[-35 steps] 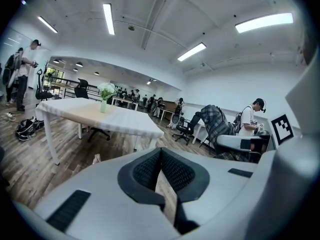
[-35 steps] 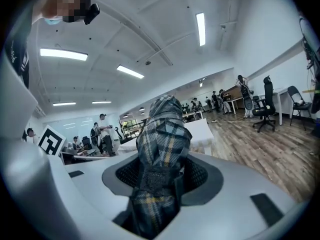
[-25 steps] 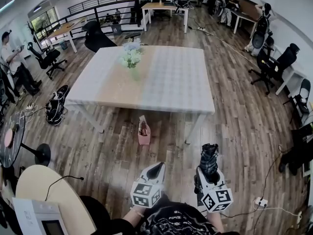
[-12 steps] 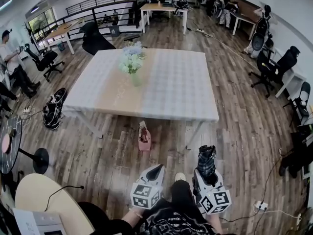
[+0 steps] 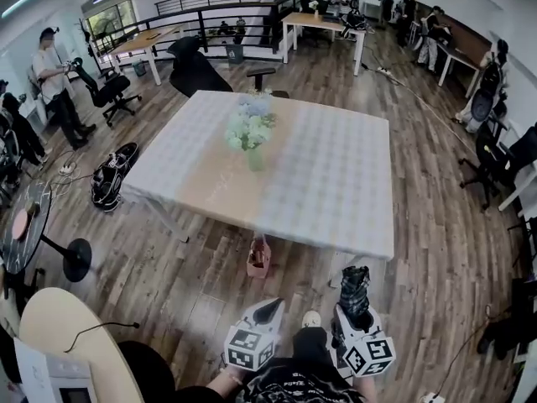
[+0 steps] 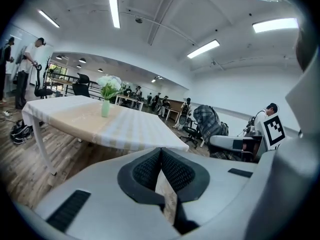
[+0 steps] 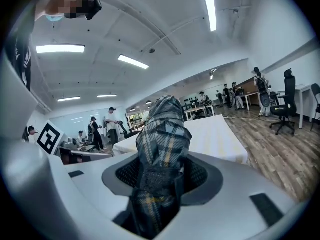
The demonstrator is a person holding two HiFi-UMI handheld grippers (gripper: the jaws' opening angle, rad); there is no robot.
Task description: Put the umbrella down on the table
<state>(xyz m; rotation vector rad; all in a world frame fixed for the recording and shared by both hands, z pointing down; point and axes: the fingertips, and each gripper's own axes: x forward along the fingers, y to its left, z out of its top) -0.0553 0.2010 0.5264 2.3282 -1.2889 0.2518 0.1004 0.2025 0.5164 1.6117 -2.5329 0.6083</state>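
A folded plaid umbrella (image 5: 356,285) stands up out of my right gripper (image 5: 355,302), which is shut on it low in the head view. In the right gripper view the umbrella (image 7: 162,134) fills the gap between the jaws of the right gripper (image 7: 162,173). My left gripper (image 5: 268,311) is beside it, shut and holding nothing; its dark pads (image 6: 150,166) meet at the tip. The table (image 5: 336,175) with a pale checked cloth lies ahead, apart from both grippers, and bears a green vase of flowers (image 5: 252,133). The table (image 6: 130,129) and the vase (image 6: 106,104) also show in the left gripper view.
A pink bin (image 5: 258,259) stands on the wooden floor under the table's near edge. A round table (image 5: 59,334) is at lower left, a black bag (image 5: 109,179) left of the table, a black chair (image 5: 197,70) behind it. People (image 5: 54,74) stand at far left.
The table has come nearer and larger in the head view and shifted a little right. Both grippers keep their places low in the frame, the umbrella still in the right one.
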